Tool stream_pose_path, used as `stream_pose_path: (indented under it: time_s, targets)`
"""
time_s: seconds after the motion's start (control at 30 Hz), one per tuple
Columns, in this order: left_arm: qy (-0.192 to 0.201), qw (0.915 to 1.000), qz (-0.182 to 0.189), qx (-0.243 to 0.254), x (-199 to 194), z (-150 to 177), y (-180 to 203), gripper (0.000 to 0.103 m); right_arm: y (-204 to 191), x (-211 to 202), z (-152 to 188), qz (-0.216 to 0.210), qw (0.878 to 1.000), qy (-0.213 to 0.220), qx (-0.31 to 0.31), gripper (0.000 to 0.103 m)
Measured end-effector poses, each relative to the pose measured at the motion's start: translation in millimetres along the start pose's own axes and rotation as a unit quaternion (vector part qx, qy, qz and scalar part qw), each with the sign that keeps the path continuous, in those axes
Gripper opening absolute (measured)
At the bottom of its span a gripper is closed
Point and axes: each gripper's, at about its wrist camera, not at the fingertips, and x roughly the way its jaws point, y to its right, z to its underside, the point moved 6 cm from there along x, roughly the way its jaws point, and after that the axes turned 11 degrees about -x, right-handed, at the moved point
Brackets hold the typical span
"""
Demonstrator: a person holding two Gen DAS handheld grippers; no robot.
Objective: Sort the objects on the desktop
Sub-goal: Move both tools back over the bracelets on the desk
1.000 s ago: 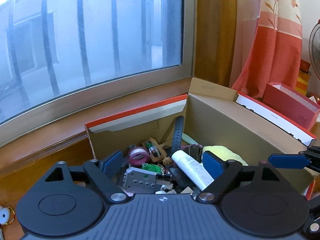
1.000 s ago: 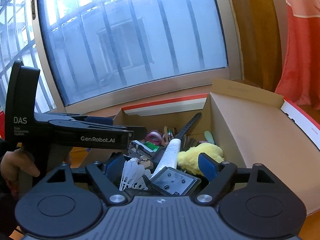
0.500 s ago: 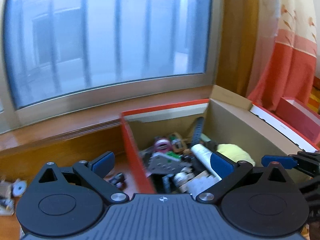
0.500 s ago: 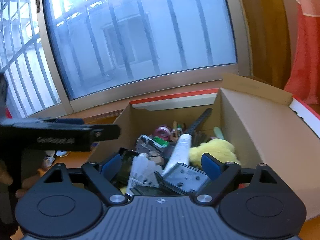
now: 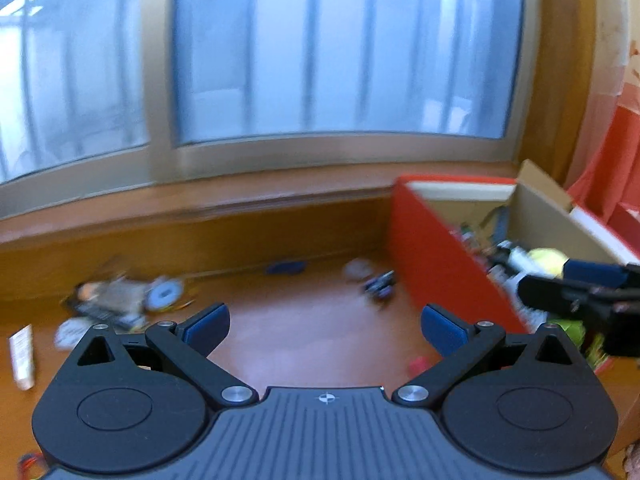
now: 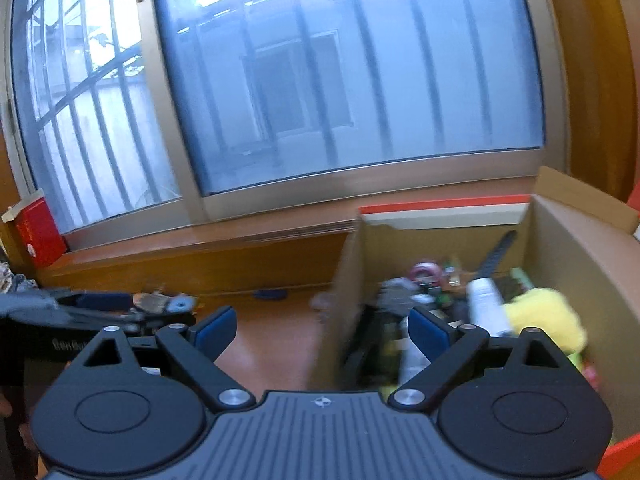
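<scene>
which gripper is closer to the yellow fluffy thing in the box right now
Right. The right gripper hangs at the cardboard box's near-left wall, the yellow plush just past its right finger. The left gripper is over the open desk, left of the box.

The left gripper [image 5: 324, 324] has its jaws spread wide with nothing between the blue pads [image 5: 208, 322]. The right gripper [image 6: 322, 326] is likewise wide apart and empty, its pads at nine and three o'clock.
</scene>
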Motion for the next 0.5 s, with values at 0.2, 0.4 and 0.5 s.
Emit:
stream_pose_path:
  time_s: [0.2, 0.4, 0.5]
  targets:
    - [-0.024, 0.9992, -0.028, -0.015, -23.2, 23.9, -79.0, 0.103, -84.8, -0.7, 1.4, -0.01, 0.999, 0.005, -0.044, 0.097]
    - [-0.028, 0.9974, -0.064, -0.02, -45.5, 44.4, -145.2, 0.103, -159.3, 12.1, 21.7, -0.057, 0.995, -0.031, -0.072, 0.097]
    - [-0.037, 0.9954, -0.083, -0.031, -51.9, 54.3, -171.2, 0.103, -195.6, 19.3, 33.0, -0.084, 0.992, -0.052, -0.084, 0.097]
